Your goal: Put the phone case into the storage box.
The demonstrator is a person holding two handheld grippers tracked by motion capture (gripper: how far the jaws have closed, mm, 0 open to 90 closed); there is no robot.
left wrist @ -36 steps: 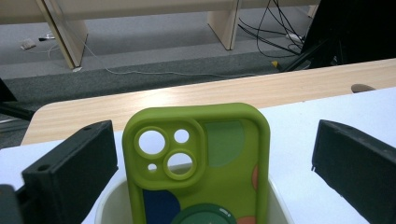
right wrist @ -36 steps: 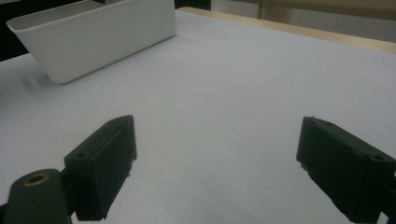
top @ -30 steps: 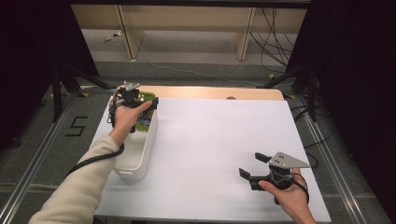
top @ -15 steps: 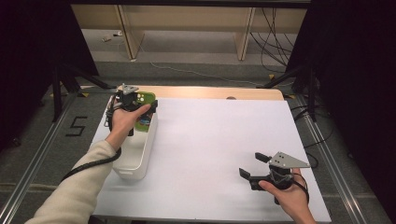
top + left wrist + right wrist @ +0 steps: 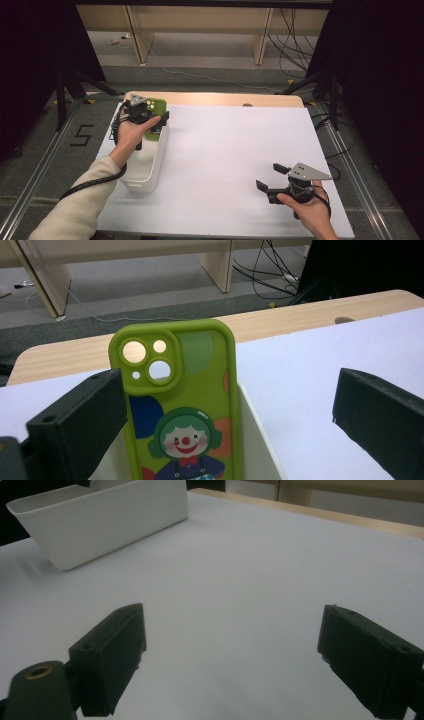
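Left tongs spread around upright green phone case at white bin's far end; not yet gripped. Right tongs spread, idle near right.

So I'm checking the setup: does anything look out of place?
Only the green phone case: it stands upright on end in the white bin, leaning at its far wall, between the open left claw.
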